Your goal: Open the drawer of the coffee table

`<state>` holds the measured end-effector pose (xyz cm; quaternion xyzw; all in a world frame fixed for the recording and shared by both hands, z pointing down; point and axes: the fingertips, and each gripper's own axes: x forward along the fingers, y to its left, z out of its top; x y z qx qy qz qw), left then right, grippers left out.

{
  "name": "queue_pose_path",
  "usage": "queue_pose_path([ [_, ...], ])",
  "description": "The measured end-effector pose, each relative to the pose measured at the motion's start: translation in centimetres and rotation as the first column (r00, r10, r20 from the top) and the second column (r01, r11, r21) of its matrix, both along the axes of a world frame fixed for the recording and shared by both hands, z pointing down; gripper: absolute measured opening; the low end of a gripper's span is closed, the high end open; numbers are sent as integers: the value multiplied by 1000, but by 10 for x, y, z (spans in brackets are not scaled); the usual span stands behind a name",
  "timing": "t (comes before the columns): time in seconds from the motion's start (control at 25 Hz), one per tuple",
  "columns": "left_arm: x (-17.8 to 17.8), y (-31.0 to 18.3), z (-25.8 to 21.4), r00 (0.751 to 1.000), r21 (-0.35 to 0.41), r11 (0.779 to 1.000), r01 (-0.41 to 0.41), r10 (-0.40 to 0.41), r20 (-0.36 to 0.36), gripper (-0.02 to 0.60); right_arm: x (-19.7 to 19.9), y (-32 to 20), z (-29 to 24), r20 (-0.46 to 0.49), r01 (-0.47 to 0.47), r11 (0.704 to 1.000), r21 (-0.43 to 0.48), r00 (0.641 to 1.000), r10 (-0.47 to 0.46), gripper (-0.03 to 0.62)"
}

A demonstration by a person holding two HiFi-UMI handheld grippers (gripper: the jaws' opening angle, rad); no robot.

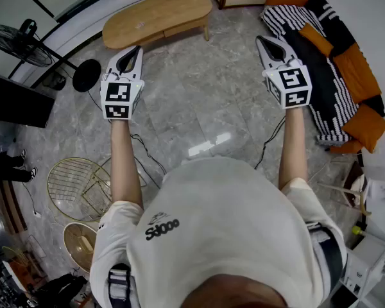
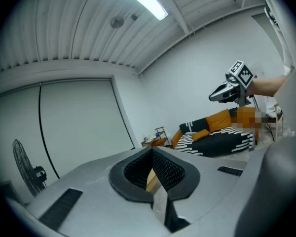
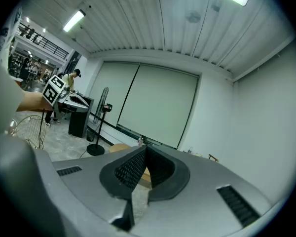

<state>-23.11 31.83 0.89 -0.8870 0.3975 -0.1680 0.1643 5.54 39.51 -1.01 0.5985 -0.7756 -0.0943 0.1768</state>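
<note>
The left tongs [image 1: 137, 49] and right tongs [image 1: 260, 40] are both closed tight on nothing, held over the floor [image 1: 199, 108]. The wooden counter [image 1: 157, 15] (a low coffee table) stands at top centre of the head view, well apart from them.

The coffee table [image 1: 157, 17] stands ahead, sofa [image 1: 327, 63] right, fan [image 1: 19, 43] left.

A grey marble floor [image 1: 199, 108] carries a striped sofa [image 1: 321, 76] with orange cushions [image 1: 356, 66] and a standing fan [image 1: 16, 43].

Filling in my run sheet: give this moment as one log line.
phase: pre-reach | left claw: shut, empty | right claw: shut, empty | coffee table: ahead, untouched
</note>
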Motion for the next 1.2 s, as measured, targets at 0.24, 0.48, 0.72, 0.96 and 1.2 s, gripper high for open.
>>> queue_pose_path([
  [0.24, 33, 5, 5, 1000, -12, 1000, 18, -18, 11, 17, 36, 5, 5, 25, 8, 1000, 6, 1000, -8, -4],
  [0.48, 65, 9, 17, 999, -30, 999, 29, -28, 16, 17, 68, 7, 12, 65, 48, 999, 11, 997, -49, -4],
  [0.72, 89, -8, 16, 1000, -35, 999, 24, -24, 10, 17, 93, -1, 9, 70, 69, 997, 31, 995, -71, -3],
  [0.96, 110, -59, 34, 1000, -60, 998, 1, -1, 1, 17, 118, -36, 27, 56, 33, 999, 5, 998, -33, -4],
  [1.2, 126, -155, 55, 1000, -73, 997, -26, 26, 3, 17, 132, -117, 39, 48, 12, 1000, -24, 999, -11, -3],
])
